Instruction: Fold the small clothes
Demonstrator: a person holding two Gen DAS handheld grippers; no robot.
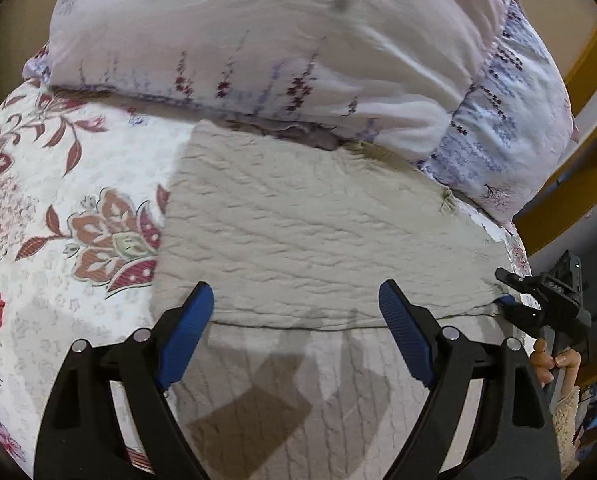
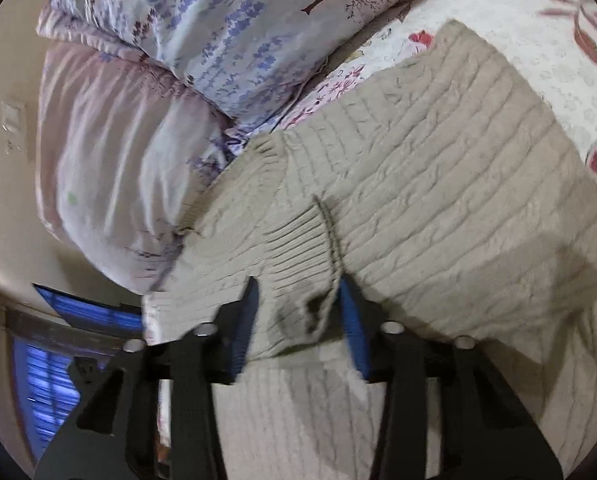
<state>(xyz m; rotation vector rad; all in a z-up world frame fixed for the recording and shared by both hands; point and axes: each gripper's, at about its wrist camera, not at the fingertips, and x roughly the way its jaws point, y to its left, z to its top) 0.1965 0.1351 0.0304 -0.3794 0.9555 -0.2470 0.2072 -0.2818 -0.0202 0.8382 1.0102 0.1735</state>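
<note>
A beige cable-knit sweater [image 1: 318,232] lies on a floral bedspread [image 1: 58,184], partly folded over itself with a fold edge across the front. My left gripper [image 1: 296,300] is open and empty, its blue pads just above that fold edge. My right gripper [image 1: 510,304] shows at the sweater's right edge in the left wrist view. In the right wrist view the right gripper [image 2: 298,300] is shut on a bunched ribbed edge of the sweater [image 2: 438,184].
Two pillows lie at the head of the bed, a pale pink one [image 1: 238,32] and a blue-flowered one [image 1: 510,120]. A wooden bed frame [image 1: 590,64] is at the right. The bed's right edge is beside the right gripper.
</note>
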